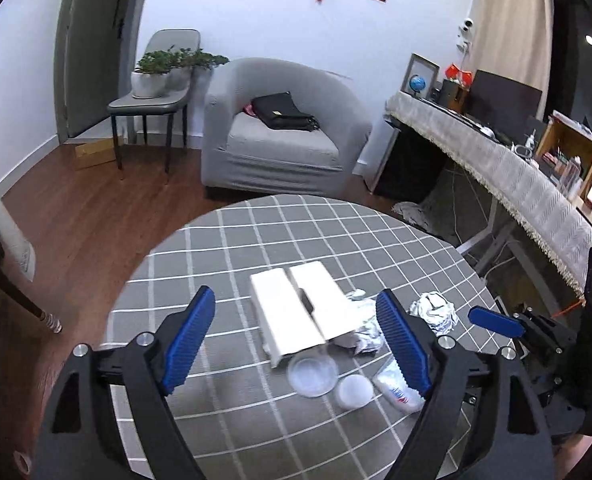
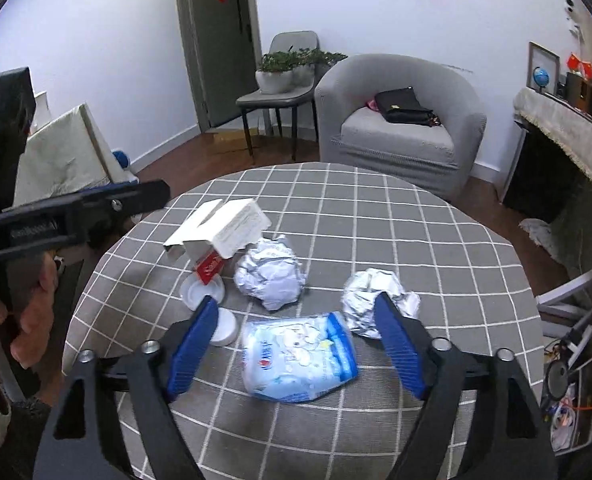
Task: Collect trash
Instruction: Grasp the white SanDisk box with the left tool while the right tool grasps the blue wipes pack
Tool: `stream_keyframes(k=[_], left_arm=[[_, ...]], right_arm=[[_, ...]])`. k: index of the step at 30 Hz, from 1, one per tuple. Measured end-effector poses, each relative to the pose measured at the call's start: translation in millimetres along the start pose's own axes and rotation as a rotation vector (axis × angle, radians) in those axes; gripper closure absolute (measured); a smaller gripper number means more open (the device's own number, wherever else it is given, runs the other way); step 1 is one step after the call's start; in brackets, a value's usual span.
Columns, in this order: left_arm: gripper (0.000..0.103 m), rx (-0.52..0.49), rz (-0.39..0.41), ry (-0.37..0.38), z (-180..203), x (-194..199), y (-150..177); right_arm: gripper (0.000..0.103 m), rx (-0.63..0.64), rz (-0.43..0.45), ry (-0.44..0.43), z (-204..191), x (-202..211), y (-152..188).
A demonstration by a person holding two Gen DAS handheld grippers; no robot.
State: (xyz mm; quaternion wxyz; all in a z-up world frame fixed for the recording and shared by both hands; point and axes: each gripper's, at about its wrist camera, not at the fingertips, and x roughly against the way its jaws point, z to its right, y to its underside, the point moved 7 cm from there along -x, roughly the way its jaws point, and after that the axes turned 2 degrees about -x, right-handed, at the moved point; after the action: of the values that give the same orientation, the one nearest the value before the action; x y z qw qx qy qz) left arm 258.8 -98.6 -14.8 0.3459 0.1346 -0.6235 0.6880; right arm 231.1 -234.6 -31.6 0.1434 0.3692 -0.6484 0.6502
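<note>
Crinkly blue-and-white plastic wrapper [image 2: 299, 360] lies on the worktop [image 2: 415, 240] between the spread, empty jaws of the right gripper [image 2: 296, 344]. It may slide or crumple away if pinched unevenly. The left gripper [image 1: 296, 336], also spread and empty, could knock the clear cup [image 1: 312, 376] just ahead of it.

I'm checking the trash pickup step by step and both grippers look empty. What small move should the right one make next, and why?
Probably ease the right gripper forward and down over the blue-and-white wrapper, then close. Its jaws stand open with nothing gripped, and the wrapper lies on the checked tablecloth right between them, nearer than the foil balls or the white box.
</note>
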Motion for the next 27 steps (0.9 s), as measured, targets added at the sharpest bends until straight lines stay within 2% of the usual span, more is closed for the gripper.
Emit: stream_keyframes(k=[6,12,16,27], left_arm=[[0.017,-0.026,-0.034,-0.013,8,-19,9],[0.017,-0.012,-0.058,-0.030,8,-34,8],[0.016,-0.045,-0.078,-0.072,14,-43,9],[0.016,0.068,-0.158,-0.119,-5,-64,12]], right_arm=[[0.018,-0.008,0.025,-0.017,11,10,1],[0.018,-0.001,-0.001,-0.032,12,6,9],[0.018,0.007,-0.008,-0.040,11,5,11],[0.018,0.017,-0.016,-0.061,6,-4,6]])
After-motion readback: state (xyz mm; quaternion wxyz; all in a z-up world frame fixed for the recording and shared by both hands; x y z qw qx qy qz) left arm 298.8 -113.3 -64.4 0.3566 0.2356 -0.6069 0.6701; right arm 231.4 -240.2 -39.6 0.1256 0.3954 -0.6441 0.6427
